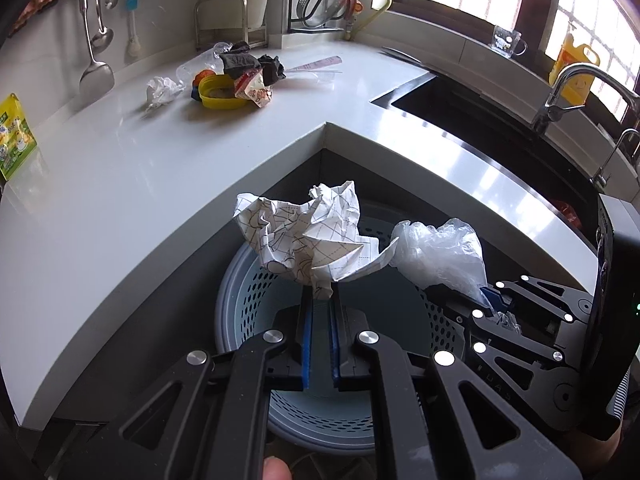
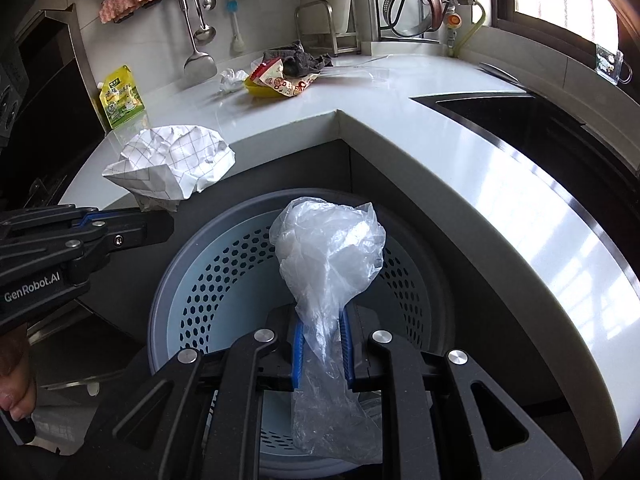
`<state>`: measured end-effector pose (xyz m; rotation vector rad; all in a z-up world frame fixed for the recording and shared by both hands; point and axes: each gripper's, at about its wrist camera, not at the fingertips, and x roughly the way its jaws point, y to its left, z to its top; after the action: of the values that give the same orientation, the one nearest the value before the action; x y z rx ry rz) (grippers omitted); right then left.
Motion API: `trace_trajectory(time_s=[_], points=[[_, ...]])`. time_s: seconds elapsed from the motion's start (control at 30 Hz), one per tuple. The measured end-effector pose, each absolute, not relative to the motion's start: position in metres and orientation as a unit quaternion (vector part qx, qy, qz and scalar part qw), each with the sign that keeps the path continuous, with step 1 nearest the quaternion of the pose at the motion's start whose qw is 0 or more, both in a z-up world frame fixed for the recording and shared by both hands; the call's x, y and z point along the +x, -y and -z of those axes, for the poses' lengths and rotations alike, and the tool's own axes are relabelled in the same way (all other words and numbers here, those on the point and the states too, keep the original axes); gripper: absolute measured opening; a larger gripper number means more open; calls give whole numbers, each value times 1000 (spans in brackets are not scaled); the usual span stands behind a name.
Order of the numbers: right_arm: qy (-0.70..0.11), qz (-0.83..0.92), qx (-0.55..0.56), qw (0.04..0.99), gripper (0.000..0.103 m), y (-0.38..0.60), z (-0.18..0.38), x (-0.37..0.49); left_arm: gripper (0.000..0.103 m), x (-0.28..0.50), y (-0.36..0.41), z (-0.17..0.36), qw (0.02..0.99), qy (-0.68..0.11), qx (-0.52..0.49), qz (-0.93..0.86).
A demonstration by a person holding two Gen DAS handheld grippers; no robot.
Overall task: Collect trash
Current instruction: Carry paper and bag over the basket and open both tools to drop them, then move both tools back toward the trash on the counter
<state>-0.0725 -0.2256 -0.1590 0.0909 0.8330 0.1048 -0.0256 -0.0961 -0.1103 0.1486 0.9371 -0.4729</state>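
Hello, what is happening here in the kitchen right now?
A person is collecting trash with a gripper in each hand. The left gripper is shut on a crumpled sheet of paper, and the right gripper is shut on a clear plastic bag. Both are held over the round bin below the counter. More trash lies on the counter.

Home kitchen: white L-shaped countertop (image 1: pixel 120 168), dark sink (image 1: pixel 460 108) with chrome faucet (image 1: pixel 568 88), ladles (image 2: pixel 198 20) hung on wall (pot lids racked in corner).
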Motion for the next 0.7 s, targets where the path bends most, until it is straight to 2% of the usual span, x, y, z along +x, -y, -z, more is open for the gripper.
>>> trace_trajectory(time_s=[0.17, 0.23, 0.27, 0.33, 0.4, 0.43, 0.7], points=[[-413, -57, 52, 908, 18, 227, 166, -71, 8, -24, 106, 123, 850, -467, 81, 229], [-409, -55, 51, 909, 45, 228, 167, -70, 9, -22, 109, 128, 846, -475, 83, 227], [-407, -56, 51, 910, 50, 228, 167, -70, 11, -21, 110, 129, 844, -477, 85, 228], [-410, -58, 51, 909, 52, 228, 169, -69, 31, -21, 113, 131, 842, -481, 94, 228], [-411, -58, 52, 908, 52, 229, 171, -67, 80, -21, 113, 129, 847, -475, 93, 221], [-411, -59, 53, 908, 52, 230, 171, -67, 83, -21, 112, 128, 850, -473, 93, 214], [-400, -58, 57, 913, 57, 235, 163, -66, 83, -15, 112, 119, 857, -464, 93, 203]])
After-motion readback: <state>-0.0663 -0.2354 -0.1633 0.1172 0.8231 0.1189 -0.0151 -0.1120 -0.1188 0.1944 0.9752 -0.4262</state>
